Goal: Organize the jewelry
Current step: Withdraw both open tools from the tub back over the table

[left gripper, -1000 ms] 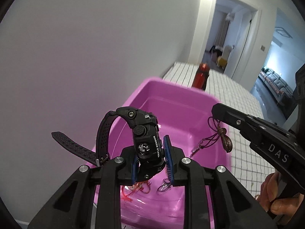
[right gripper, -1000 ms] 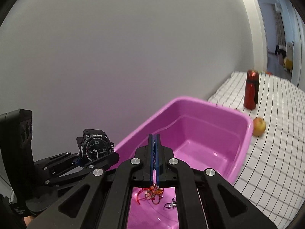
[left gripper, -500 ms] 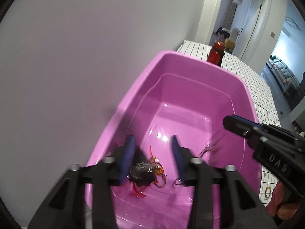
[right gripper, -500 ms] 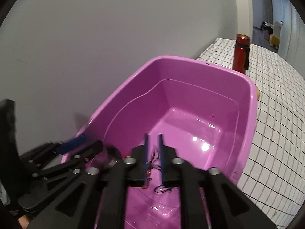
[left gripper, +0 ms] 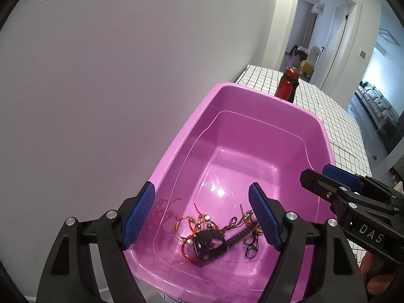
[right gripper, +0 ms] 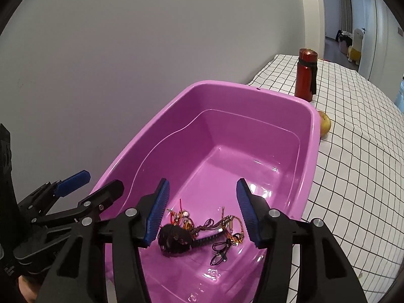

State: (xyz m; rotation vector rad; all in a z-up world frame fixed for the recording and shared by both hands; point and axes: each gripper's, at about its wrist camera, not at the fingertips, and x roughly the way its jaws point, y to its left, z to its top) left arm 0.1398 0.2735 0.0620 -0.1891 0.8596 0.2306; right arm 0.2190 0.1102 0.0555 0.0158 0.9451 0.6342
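Observation:
A purple plastic tub stands against the wall. On its floor lies a black sport watch among tangled cords, rings and a brown pendant necklace. My left gripper hangs over the tub's near end, its jaws opening wide with nothing between the blue pads. My right gripper hovers beside it over the same pile, jaws also opening and holding nothing; it shows at the right of the left wrist view.
A red bottle stands behind the tub on the checked tablecloth. An apple lies by the tub's right rim. The white wall runs along the left. A doorway opens at the far right.
The left gripper opened and the watch dropped into the tub. The right gripper opened and let the necklace fall beside it. Both views tilted down toward the tub.

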